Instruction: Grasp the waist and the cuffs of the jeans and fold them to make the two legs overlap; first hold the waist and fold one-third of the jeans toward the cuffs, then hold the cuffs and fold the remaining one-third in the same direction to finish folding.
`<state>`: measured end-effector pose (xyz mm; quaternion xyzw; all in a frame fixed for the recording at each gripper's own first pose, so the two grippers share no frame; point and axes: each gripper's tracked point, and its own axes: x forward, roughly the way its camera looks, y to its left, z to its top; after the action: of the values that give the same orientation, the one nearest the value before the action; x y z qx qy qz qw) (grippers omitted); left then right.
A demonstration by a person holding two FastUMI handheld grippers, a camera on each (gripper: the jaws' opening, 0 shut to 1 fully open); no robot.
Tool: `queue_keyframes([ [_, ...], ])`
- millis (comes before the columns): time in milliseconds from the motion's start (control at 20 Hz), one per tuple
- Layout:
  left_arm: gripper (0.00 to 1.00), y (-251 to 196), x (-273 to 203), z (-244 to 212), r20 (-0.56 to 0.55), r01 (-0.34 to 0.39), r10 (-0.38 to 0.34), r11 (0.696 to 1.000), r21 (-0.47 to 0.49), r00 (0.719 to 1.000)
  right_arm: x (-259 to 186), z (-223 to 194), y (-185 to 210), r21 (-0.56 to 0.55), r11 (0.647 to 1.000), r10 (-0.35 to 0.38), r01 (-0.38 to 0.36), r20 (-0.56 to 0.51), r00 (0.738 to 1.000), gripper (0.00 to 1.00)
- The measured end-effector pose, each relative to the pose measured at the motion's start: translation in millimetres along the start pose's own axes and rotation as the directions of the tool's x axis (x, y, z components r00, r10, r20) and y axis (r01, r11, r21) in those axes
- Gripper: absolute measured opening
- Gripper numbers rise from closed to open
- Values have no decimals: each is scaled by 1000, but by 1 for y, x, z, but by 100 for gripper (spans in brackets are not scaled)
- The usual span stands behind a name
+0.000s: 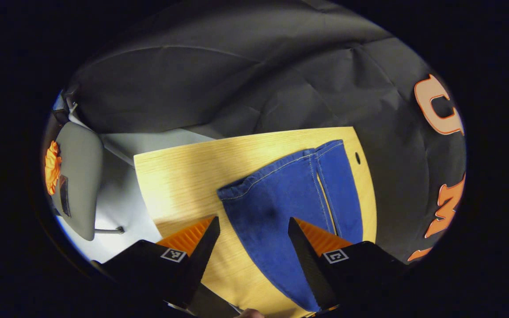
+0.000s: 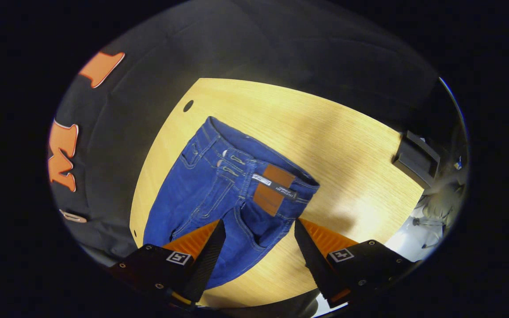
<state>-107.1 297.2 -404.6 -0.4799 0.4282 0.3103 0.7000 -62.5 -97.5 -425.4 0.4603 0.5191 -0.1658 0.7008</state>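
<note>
Blue jeans lie flat on a light wooden table. In the left gripper view the leg ends with their stitched cuffs (image 1: 281, 170) point toward the table's far edge. My left gripper (image 1: 253, 225) hovers open above the legs (image 1: 276, 207), with nothing between its fingers. In the right gripper view the waist (image 2: 259, 163) of the jeans, with a brown leather patch (image 2: 273, 183) and belt loops, faces away from me. My right gripper (image 2: 259, 227) is open just above the seat area, holding nothing.
The table (image 1: 179, 176) has a small cable hole (image 1: 357, 157) near the cuffs. A grey chair (image 1: 77, 176) stands off the table's left in the left gripper view. A dark box (image 2: 415, 159) sits past the table's right edge in the right gripper view.
</note>
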Motion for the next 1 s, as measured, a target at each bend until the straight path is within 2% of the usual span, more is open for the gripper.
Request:
queue_keyframes([
  [250, 95, -14, 15, 6, 12, 81, -81, 997, 18, 997, 17, -4, -8, 59, 998, -4, 4, -11, 1000, 97],
  [500, 90, -36, 26, 15, 27, 164, -164, 986, 27, 986, 24, -4, 3, 96, 994, 45, -43, -18, 999, 96],
  [750, 75, -48, 38, 15, 36, 213, -212, 977, -23, 977, 30, -3, 10, 136, 986, 101, -97, -19, 995, 91],
  [800, 63, -49, 41, 15, 32, 211, -210, 977, -35, 977, 31, -2, 12, 167, 979, 119, -115, -13, 993, 89],
  [850, 56, -47, 49, 12, 32, 190, -189, 981, -40, 981, 35, -1, 13, 203, 971, 131, -127, -11, 991, 77],
  [900, 42, -41, 51, 11, 29, 149, -148, 988, -50, 989, 41, -4, 13, 242, 962, 133, -126, -15, 991, 72],
  [1000, 13, -45, 55, 11, 26, 144, -143, 989, -36, 989, 47, -7, 10, 306, 949, 86, -79, -8, 996, 49],
])
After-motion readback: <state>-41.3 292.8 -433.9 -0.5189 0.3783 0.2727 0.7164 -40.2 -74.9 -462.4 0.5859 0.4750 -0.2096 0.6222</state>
